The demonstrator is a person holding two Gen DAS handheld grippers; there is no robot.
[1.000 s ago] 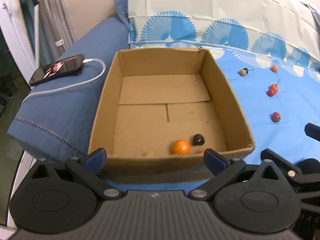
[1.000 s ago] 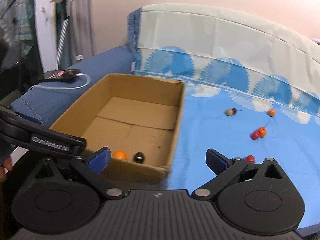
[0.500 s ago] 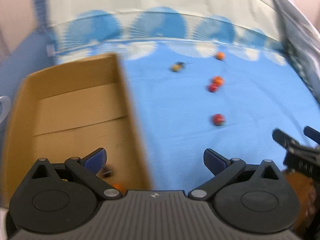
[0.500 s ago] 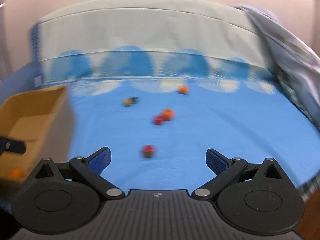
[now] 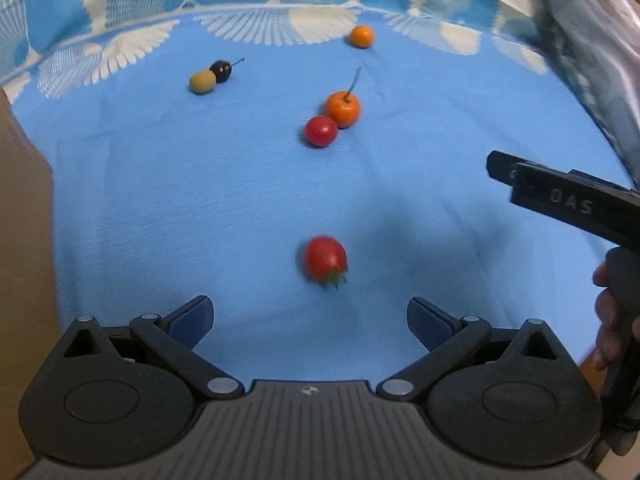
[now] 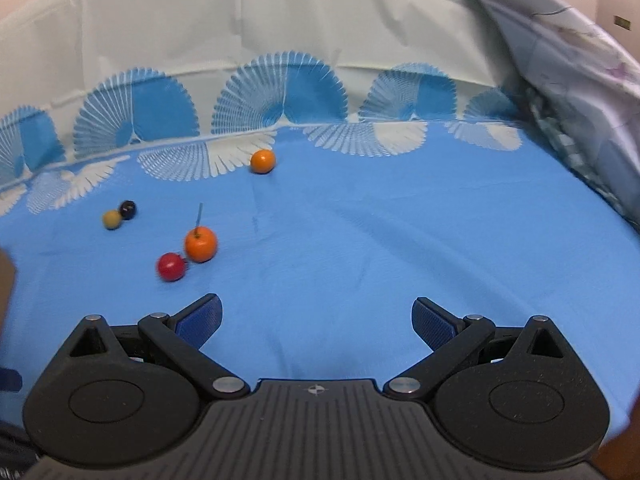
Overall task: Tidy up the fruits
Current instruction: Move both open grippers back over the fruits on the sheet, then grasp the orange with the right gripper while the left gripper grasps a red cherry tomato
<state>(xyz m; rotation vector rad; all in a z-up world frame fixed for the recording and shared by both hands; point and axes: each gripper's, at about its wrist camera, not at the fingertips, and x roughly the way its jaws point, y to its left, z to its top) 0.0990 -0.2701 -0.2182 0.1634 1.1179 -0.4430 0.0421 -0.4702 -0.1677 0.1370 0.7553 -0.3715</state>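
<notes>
Both tongs are spread wide and empty over the blue patterned cloth [image 5: 200, 200] — left gripper [image 5: 310, 316] and right gripper [image 6: 316, 318] alike.

The left gripper points level across the cloth with a blurred red stemmed tomato-like fruit [image 5: 325, 259] just ahead of its fingers, between them. Farther ahead lie a round red fruit [image 5: 321, 131] touching an orange fruit with a thin stalk [image 5: 343, 109], a dull green fruit [image 5: 202, 82] against a black one [image 5: 221, 71], and a small orange ball-shaped fruit [image 5: 362, 36]. Only the left view shows the brown cardboard box wall [image 5: 24, 240] at its left edge and the right gripper's black body, held by a hand [image 5: 612, 320] — the right view misses the nearest red fruit.
</notes>
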